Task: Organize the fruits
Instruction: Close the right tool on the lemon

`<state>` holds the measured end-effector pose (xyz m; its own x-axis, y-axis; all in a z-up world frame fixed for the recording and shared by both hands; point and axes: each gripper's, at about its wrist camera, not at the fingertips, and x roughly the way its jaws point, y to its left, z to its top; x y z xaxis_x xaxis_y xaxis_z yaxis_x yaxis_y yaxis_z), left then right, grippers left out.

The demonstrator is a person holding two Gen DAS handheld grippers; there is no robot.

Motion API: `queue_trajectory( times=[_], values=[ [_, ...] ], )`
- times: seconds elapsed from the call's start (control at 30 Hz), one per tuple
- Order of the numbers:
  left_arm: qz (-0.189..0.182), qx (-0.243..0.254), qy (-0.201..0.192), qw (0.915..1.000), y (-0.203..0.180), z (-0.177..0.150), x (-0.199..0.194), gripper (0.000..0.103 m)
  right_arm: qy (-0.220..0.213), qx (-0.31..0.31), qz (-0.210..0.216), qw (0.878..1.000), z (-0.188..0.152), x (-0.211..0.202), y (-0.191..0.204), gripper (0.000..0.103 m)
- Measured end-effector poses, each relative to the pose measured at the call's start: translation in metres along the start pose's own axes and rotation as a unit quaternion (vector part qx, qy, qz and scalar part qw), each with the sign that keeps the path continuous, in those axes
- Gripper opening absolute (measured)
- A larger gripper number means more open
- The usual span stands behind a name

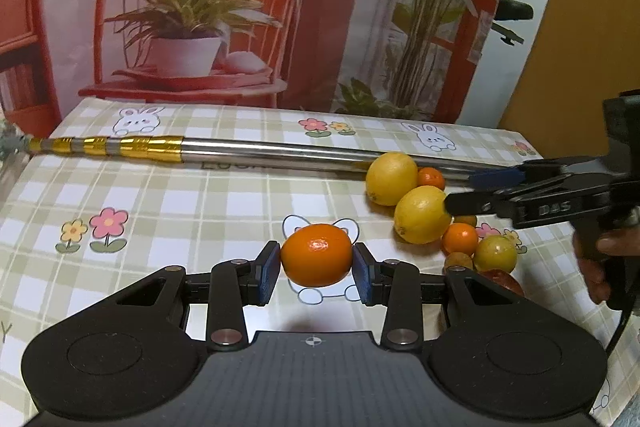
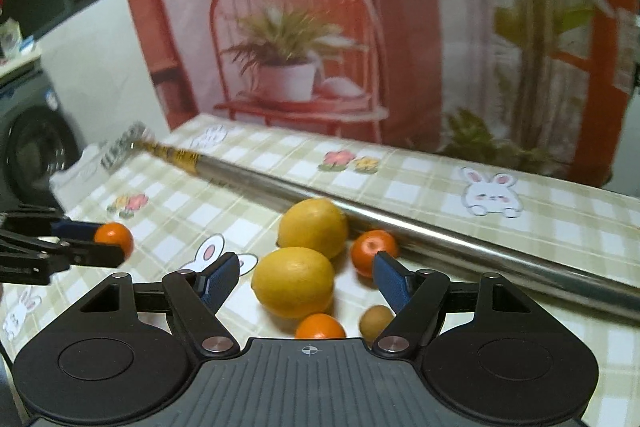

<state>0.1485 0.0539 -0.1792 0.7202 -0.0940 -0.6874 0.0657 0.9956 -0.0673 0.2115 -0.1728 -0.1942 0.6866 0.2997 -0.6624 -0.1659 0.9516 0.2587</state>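
Fruits: one small orange (image 1: 316,255) is clamped between the blue pads of the left hand-held gripper (image 1: 316,263), lifted clear of the checked desk (image 1: 180,211). Right of it, two lemons (image 1: 422,214) and several small fruits lie clustered beside a metal pole (image 1: 260,151). The right hand-held gripper (image 2: 306,277) hovers over the near lemon (image 2: 294,281), jaws apart, gripping nothing.

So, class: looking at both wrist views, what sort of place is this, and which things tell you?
Probably a room in a home, with a table dressed for the task. A checked tablecloth with bunnies covers the table, a washing machine stands beside it, and a printed backdrop of a chair and plants hangs behind.
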Motion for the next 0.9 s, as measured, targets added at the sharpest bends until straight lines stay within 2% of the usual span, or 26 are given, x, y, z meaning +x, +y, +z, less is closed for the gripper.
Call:
queue_trajectory(
  times=[0.13,0.33,0.73,0.77,0.9],
  values=[
    [-0.001,-0.003,0.002,1.0,0.005,-0.005,-0.002,0.041,0.036,-0.013,-0.003,0.999,0.002,0.025,0.005,0.068],
    [-0.001,-0.009,0.003,1.0,0.009,-0.008,-0.004,0.041,0.067,-0.008,0.001,0.998,0.002,0.047,0.007,0.068],
    [-0.008,-0.005,0.01,0.9999,0.004,-0.009,-0.001,0.041,0.085,0.007,0.012,0.996,0.001,0.066,0.004,0.062],
    [-0.009,-0.004,0.011,0.9999,0.003,-0.009,-0.001,0.041,0.084,0.008,0.016,0.996,0.001,0.066,0.004,0.059],
    [-0.018,0.003,0.012,0.9998,0.001,-0.008,-0.002,0.041,0.072,-0.002,0.007,0.997,-0.001,0.061,0.006,0.058]
  ],
)
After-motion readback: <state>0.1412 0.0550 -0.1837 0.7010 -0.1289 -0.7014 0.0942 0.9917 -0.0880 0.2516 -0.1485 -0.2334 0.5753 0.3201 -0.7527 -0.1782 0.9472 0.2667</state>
